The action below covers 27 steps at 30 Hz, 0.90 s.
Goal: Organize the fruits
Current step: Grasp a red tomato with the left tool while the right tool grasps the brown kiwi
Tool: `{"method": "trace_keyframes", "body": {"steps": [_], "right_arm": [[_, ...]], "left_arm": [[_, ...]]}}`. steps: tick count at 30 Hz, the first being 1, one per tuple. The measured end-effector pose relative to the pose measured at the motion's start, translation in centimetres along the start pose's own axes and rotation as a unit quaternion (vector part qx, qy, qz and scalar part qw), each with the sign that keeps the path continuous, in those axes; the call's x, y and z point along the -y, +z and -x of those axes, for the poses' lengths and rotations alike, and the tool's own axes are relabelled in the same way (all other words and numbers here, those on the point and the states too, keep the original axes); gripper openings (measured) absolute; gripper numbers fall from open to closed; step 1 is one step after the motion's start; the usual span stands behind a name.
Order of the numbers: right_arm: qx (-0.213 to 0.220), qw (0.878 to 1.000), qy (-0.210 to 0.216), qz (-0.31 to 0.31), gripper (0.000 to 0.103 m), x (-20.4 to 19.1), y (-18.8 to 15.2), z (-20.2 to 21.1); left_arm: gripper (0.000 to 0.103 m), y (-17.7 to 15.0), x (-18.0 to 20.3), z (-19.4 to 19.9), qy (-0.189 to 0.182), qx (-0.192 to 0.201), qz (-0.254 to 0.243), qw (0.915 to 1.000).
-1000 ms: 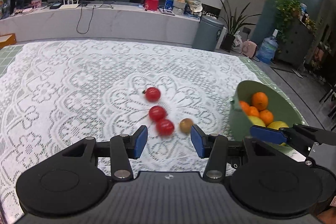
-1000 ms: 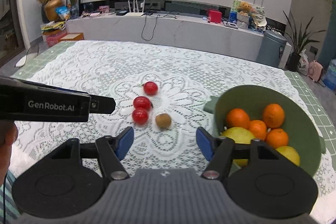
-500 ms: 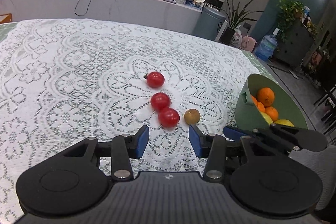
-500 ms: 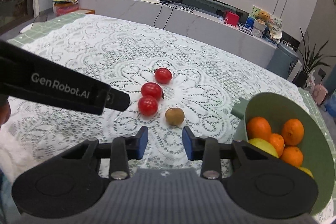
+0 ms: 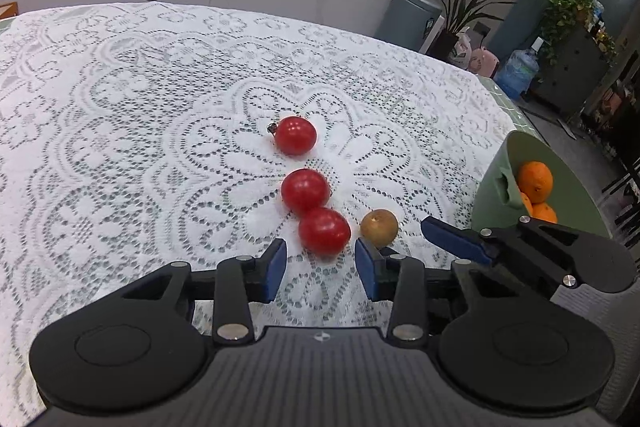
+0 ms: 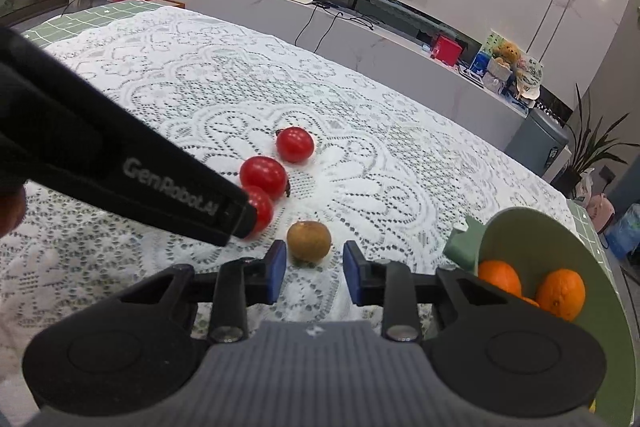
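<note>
While both jaws close on nothing, three glossy red tomatoes (image 5: 324, 230), perhaps cherry; brown fruit (image 6: 309, 240) matte.

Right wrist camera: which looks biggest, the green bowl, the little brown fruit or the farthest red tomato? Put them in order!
1. green bowl, clearly the largest.
2. and 3. brown fruit and farthest red tomato look about alike; the fruit sits nearer the camera, so ranking them is unsure.
</note>
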State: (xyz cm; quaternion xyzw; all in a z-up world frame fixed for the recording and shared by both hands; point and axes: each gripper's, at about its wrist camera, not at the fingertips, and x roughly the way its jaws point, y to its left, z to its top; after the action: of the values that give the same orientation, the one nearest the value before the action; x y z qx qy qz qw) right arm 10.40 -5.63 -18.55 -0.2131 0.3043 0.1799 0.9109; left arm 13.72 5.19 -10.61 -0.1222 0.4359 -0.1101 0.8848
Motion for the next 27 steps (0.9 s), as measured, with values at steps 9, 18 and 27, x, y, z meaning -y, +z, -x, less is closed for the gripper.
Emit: {"method": "trace_keyframes", "body": {"steps": [9,18,27], "right_arm": [[0.000,1.000,0.014,-0.002,0.027,0.2,0.1,-1.3],[-0.004,1.000,0.025,-0.012,0.025,0.3,0.0,-2.1],[-0.001,1.000,0.028,-0.012,0.024,0.4,0.0,-2.0]], "left_arm": [[0.045,0.7,-0.1,-1.7,-0.003,-0.011,0.005,0.9999],[0.039,0.9,-0.1,-2.1,-0.004,-0.013,0.001,0.9999],[0.035,0.8,0.1,-2.0,-0.002,-0.010,0.000,1.0000]]}}
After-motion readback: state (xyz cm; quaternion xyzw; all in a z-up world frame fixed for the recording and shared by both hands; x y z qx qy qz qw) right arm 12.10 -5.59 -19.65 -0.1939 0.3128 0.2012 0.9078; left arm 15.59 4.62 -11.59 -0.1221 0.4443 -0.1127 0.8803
